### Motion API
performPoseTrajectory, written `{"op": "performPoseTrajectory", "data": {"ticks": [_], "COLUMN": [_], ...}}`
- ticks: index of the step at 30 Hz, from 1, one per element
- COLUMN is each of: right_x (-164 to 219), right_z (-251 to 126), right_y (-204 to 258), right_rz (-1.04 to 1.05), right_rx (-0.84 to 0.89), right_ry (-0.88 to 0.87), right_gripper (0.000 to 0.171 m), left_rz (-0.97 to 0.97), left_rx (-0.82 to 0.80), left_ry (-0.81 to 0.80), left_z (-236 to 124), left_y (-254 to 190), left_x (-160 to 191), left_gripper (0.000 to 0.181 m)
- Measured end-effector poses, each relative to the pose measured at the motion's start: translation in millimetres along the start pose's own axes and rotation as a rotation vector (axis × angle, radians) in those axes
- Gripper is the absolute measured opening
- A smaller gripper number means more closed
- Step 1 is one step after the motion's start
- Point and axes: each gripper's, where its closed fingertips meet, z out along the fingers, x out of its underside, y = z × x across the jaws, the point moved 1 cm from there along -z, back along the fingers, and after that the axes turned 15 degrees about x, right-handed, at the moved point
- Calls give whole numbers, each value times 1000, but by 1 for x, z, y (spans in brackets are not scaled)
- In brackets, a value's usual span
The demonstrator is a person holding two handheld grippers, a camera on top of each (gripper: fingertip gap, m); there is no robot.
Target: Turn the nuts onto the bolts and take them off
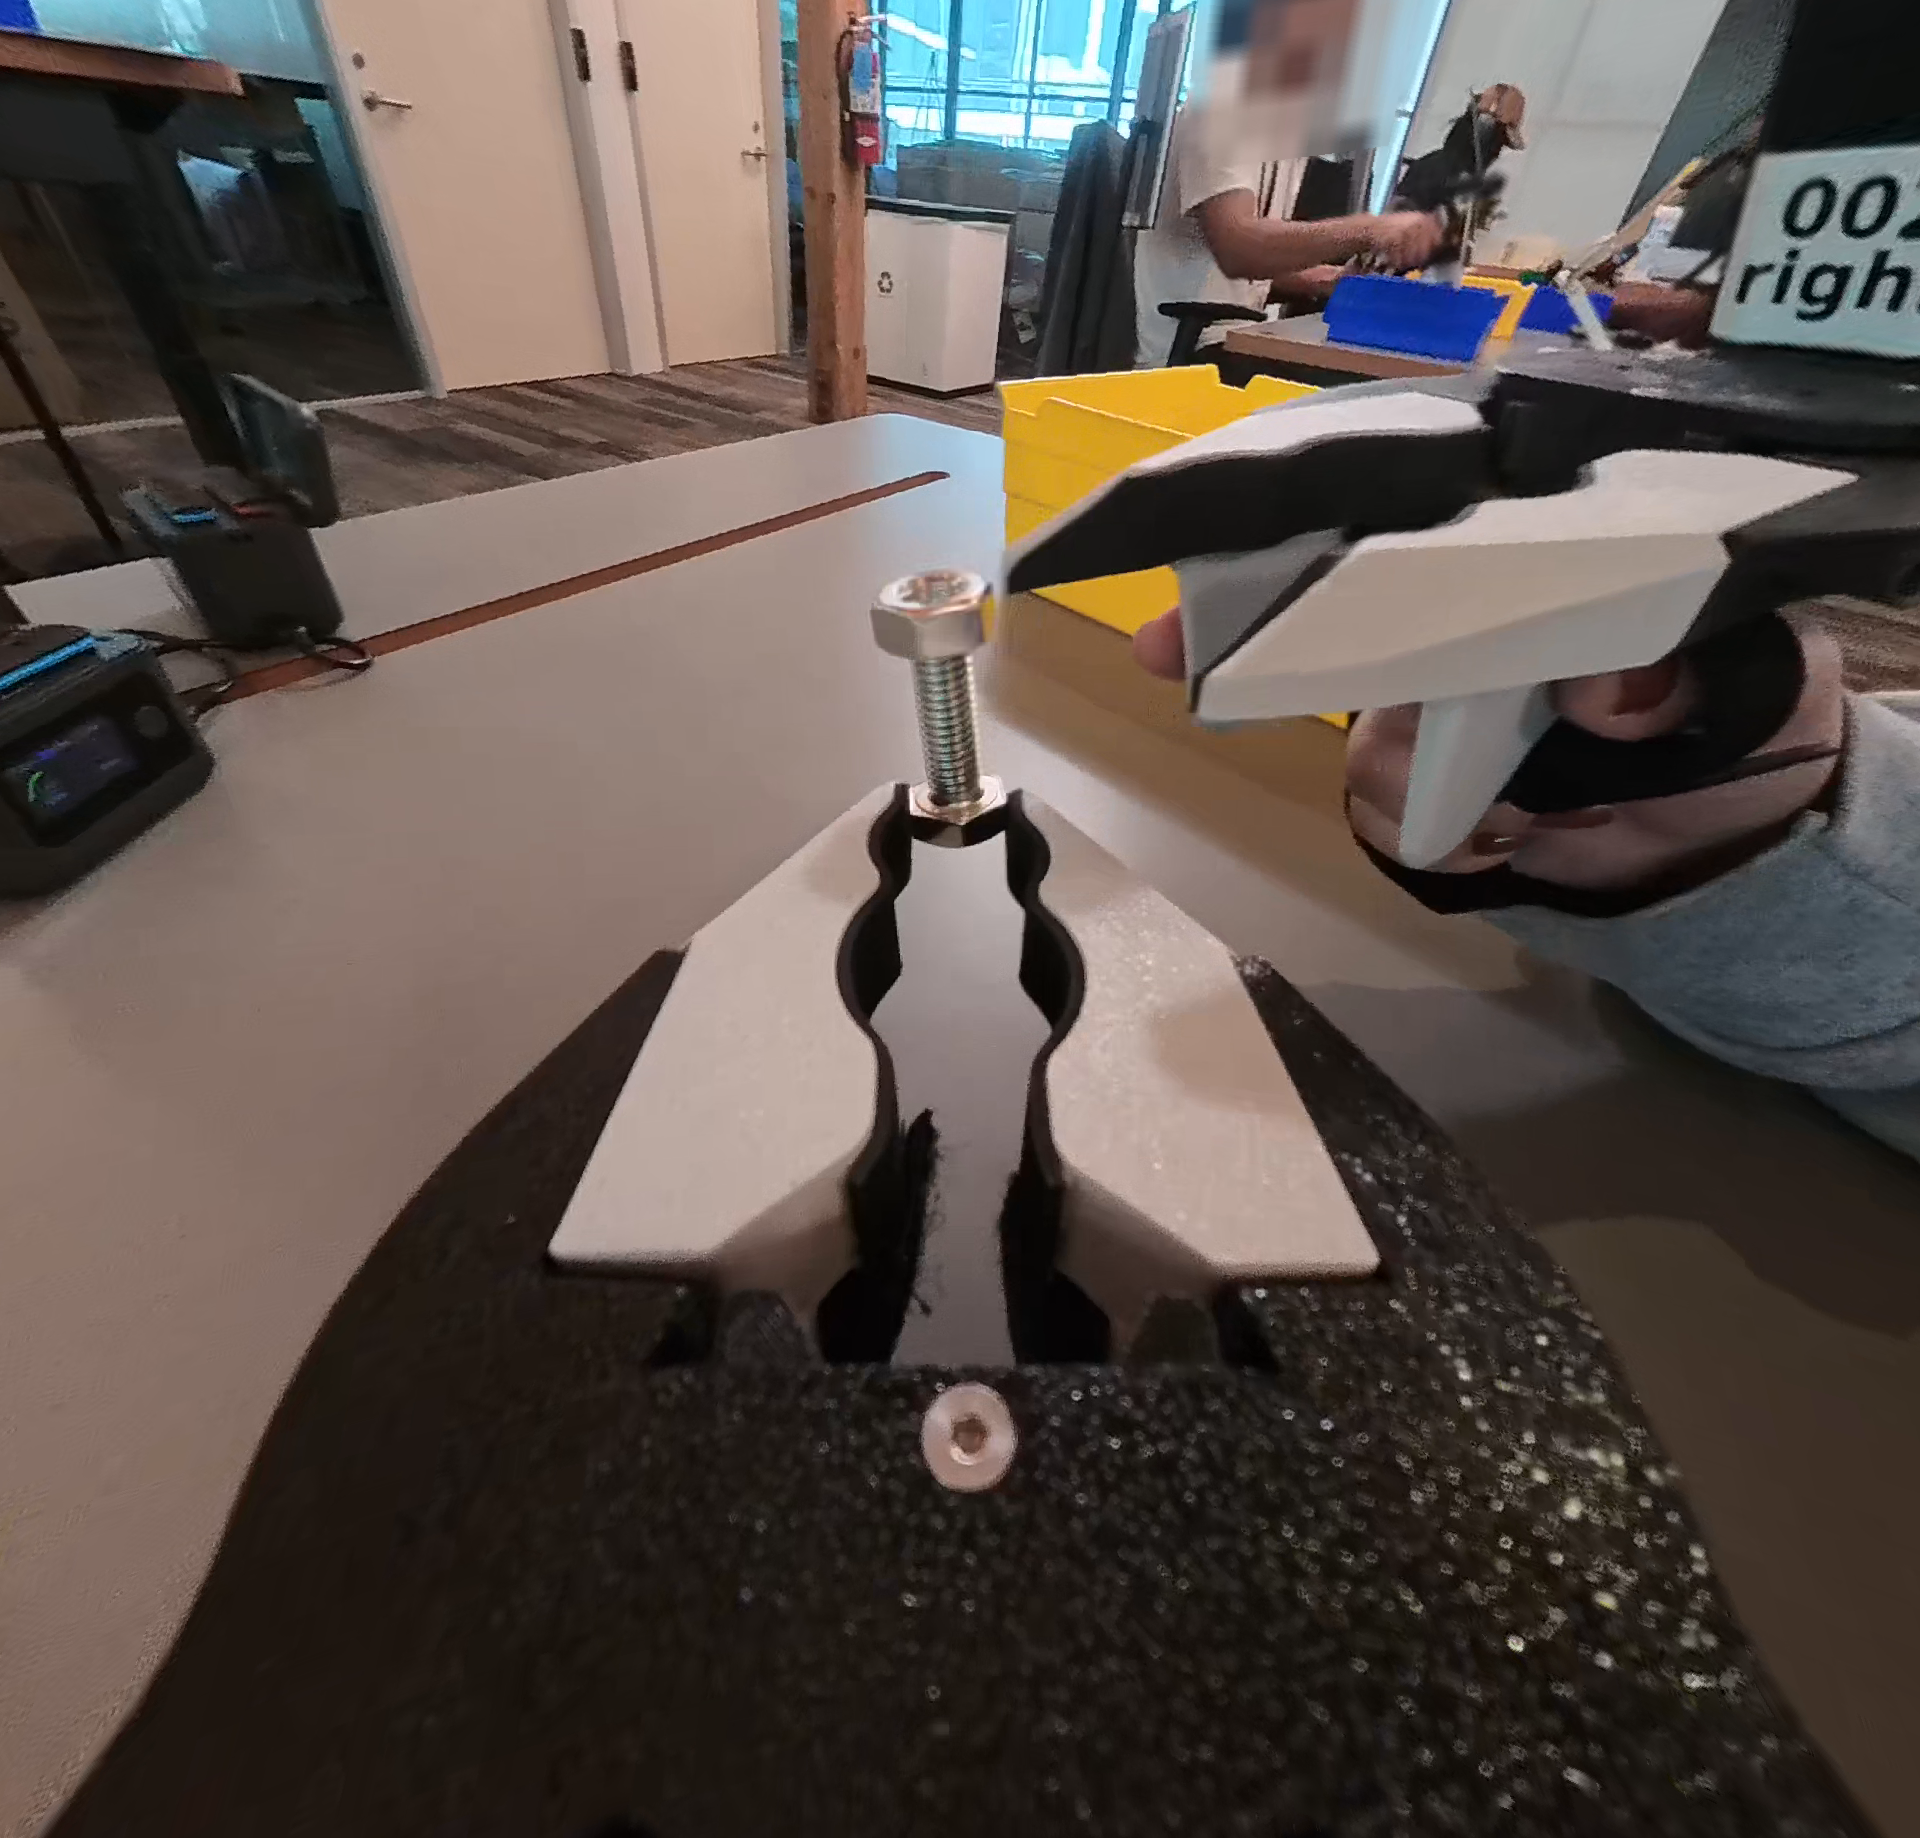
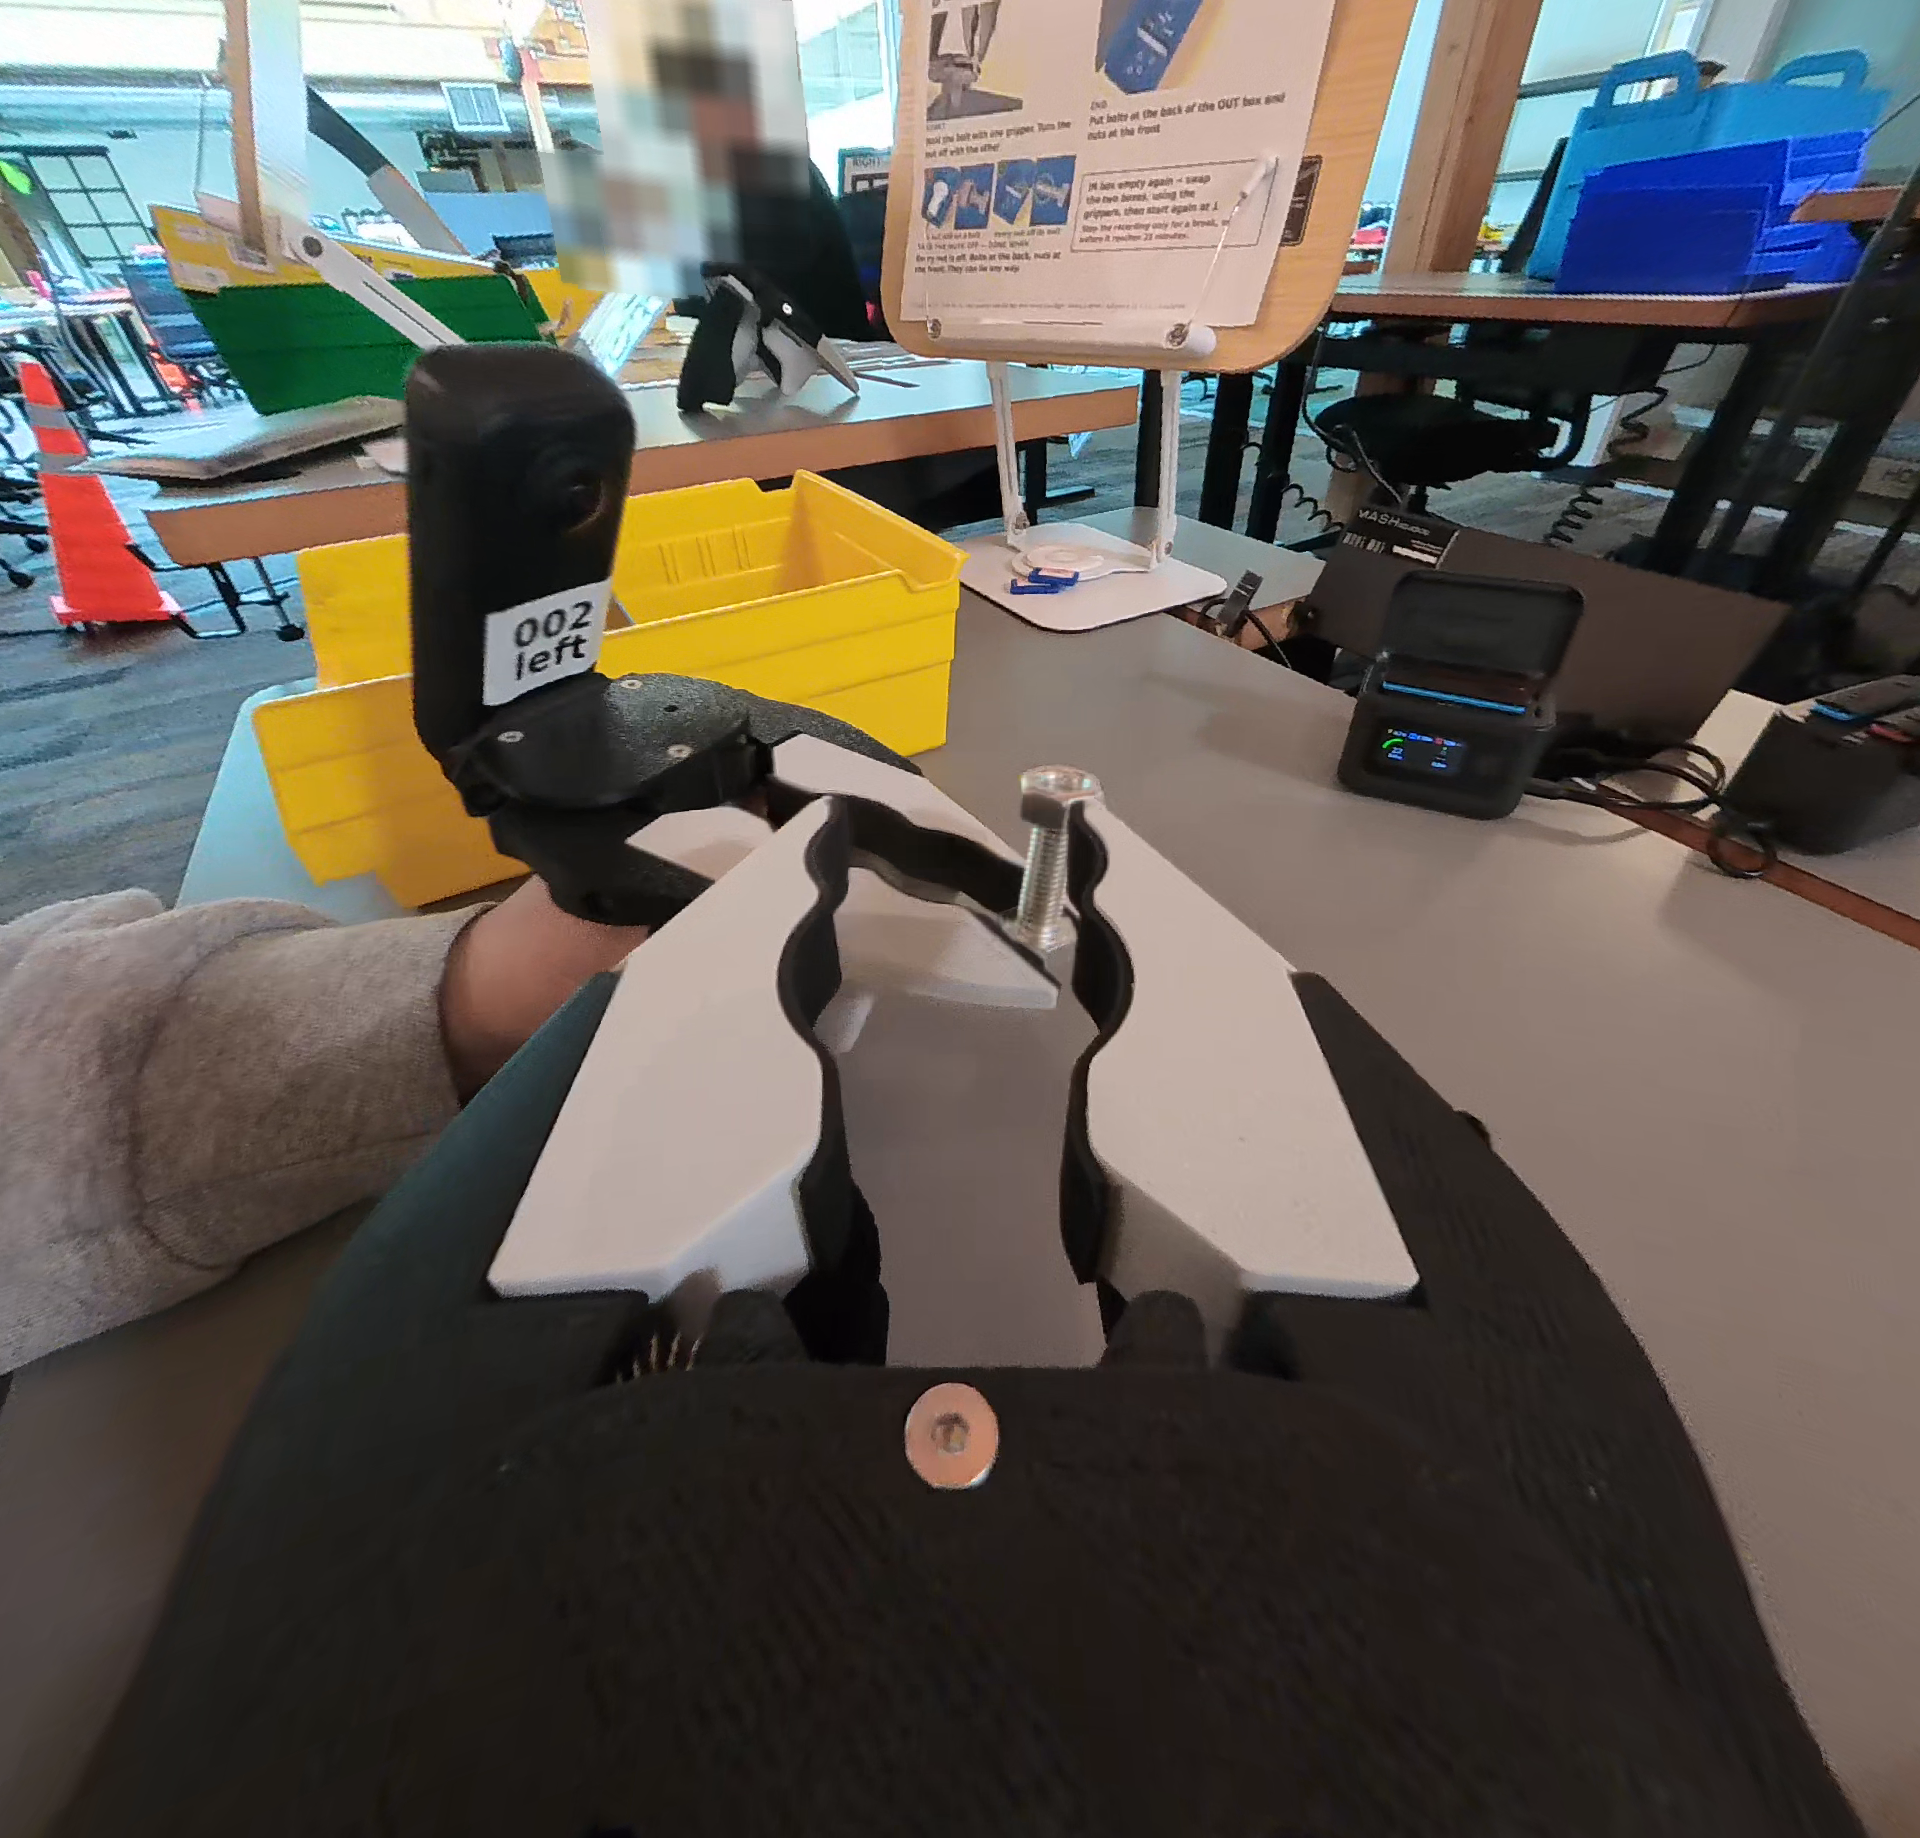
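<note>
My left gripper (image 1: 958,820) is closed on a hex nut (image 1: 956,818); only the fingertips bear on it, at 12 o'clock in the left wrist view. A hex bolt (image 1: 943,692) stands upright out of that nut, threads exposed along most of the shank, head uppermost. Judgement: thread engagement is shallow, so the bolt can rock or lean if pushed sideways.

At 2 o'clock in that view my right gripper (image 1: 1013,567) approaches the bolt head. Its tips sit just beside the head. From its own camera the fingers (image 2: 1174,947) stand apart, holding nothing, with the bolt (image 2: 1047,858) close against the inner face of the right finger.

Behind, at 1 o'clock, two yellow bins (image 1: 1101,438) rest on the grey table (image 1: 520,749). A black charging case (image 2: 1455,728) stands at 2 o'clock in the right wrist view.

Failure modes, as I judge them:
- Off-centre closure on the head pushes the bolt sideways and may cross-thread it
- The narrow tip hold lets the nut twist or slip out under torque
- If the nut slips, nut and bolt drop to the table and may roll
</note>
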Motion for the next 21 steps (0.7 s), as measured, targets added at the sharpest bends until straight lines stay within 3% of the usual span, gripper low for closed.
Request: {"op": "performPoseTrajectory", "data": {"ticks": [10,18,21], "right_x": [2,1,0], "right_z": [2,3,4], "right_y": [-3,-1,-5], "right_rz": [15,2,10], "right_rx": [0,-11,4], "right_ry": [5,3,-3], "right_gripper": [53,54,55], "left_rz": [124,29,31], "left_rx": [149,28,56], "left_ry": [56,-7,-22], "left_z": [17,1,1], "left_y": [-32,-5,-8], "left_x": [3,-1,-4], "left_gripper": [15,15,15]}}
